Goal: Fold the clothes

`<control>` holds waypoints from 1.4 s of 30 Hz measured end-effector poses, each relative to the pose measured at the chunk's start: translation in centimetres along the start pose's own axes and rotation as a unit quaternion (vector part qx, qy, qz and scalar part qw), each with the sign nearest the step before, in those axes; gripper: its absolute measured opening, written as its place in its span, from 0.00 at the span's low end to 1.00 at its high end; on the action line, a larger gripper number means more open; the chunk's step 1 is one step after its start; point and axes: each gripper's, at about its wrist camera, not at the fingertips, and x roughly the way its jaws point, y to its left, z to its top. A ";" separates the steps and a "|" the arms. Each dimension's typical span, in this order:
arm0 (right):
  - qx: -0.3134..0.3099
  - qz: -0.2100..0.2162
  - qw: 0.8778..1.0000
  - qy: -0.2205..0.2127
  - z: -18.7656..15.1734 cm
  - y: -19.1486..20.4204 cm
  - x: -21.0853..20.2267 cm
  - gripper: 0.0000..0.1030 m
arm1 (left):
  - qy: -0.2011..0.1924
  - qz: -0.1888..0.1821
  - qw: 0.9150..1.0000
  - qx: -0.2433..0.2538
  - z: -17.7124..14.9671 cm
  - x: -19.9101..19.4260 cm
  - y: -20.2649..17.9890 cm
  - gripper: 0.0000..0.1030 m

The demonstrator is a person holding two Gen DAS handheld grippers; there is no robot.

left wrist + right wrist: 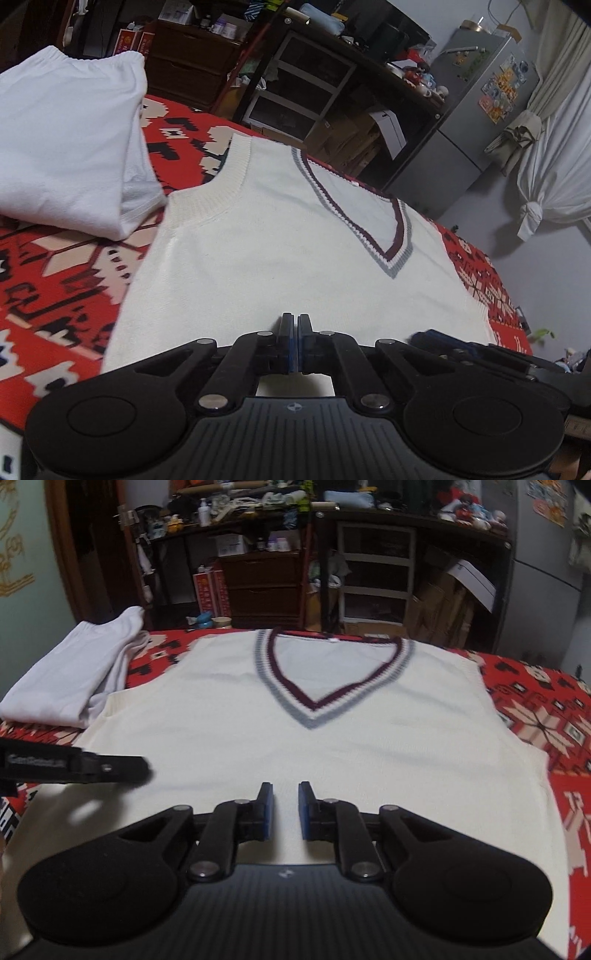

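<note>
Left gripper (297, 334) is hovering low over the near hem area of the sleeveless V-neck vest (280, 236), blue pads pressed together with nothing visibly between them. Right gripper (284, 808) is hanging beside it over the same end, fingers spread a little and empty.

The vest is lying flat, front up, on the red patterned blanket (535, 709). Its long axis is running straight away from both tools: hem nearest, maroon-and-grey V collar (321, 701) far. Both tools are sitting about equally near the hem; the left one is leaning toward the vest's left edge and armhole (207, 192).

Farther left, a folded white garment (70, 147) is resting just beside the vest's shoulder; whether they touch I cannot tell.
</note>
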 end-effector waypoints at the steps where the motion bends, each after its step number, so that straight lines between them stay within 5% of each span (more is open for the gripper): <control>1: 0.006 -0.003 1.000 0.002 -0.3 -0.8 -0.6 0.15 | 0.002 0.001 1.000 0.003 -0.2 -0.5 0.1 0.06; 5: 0.033 -0.029 0.999 0.006 -2.4 -4.2 -3.8 0.18 | 0.003 0.007 1.000 0.010 -1.8 -3.5 0.5 0.37; 12: 0.061 -0.061 0.996 0.008 -7.7 -6.7 -11.0 0.23 | 0.033 -0.007 0.999 0.029 -5.8 -8.0 -0.4 0.36; 26: 0.042 -0.060 0.996 0.056 -16.2 -4.6 -19.6 0.24 | 0.089 -0.006 0.996 0.025 -12.4 -13.9 -0.3 0.34; 38: 0.119 -0.024 0.990 0.067 -19.0 -7.4 -23.9 0.38 | 0.136 -0.020 0.990 -0.029 -15.1 -16.8 2.4 0.37; 42: 0.144 -0.012 0.987 0.070 -20.0 -8.4 -25.2 0.52 | 0.152 -0.026 0.986 -0.063 -16.0 -17.1 4.2 0.40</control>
